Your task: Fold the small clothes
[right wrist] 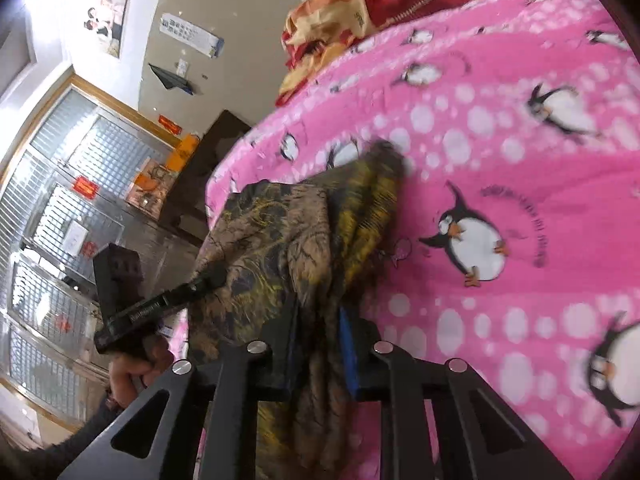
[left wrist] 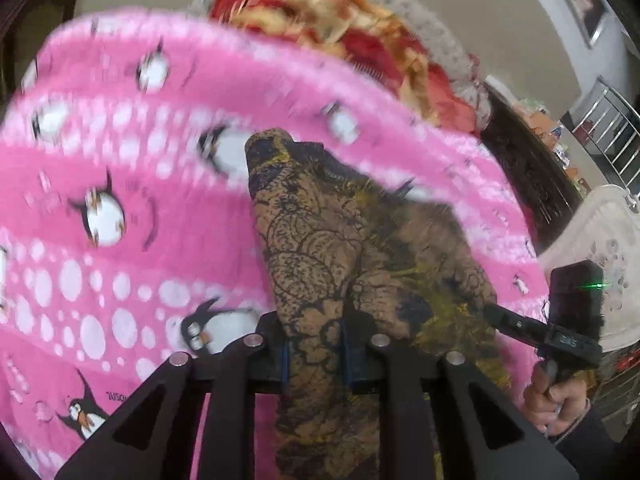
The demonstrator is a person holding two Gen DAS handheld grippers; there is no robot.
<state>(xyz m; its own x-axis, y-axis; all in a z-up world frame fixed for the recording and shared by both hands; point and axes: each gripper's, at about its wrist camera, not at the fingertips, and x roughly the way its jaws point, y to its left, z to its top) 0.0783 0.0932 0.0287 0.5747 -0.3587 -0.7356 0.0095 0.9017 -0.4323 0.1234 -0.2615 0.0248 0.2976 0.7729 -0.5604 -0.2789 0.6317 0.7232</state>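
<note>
Garment: a brown patterned cloth with yellow and dark print, bunched and lifted, hanging between the two tools above the pink penguin blanket; in the right wrist view the cloth trails toward the blanket's left edge.
Left gripper: clamped on the cloth, fabric pinched between its blue-lined fingers and spilling down past them.
Right gripper: also closed on a gathered fold of the same cloth; in the left wrist view its tip meets the cloth's right side.
Hands: the person's right hand grips its tool handle near the blanket's right edge.
Surroundings: a red and orange quilt lies heaped at the blanket's far edge; a metal gate stands well apart from the bed.
Progress: early, by my reading. The cloth is crumpled, with no flat panel or clean crease visible. Spreading it on the blanket, folding it over and smoothing it appear left to do.
</note>
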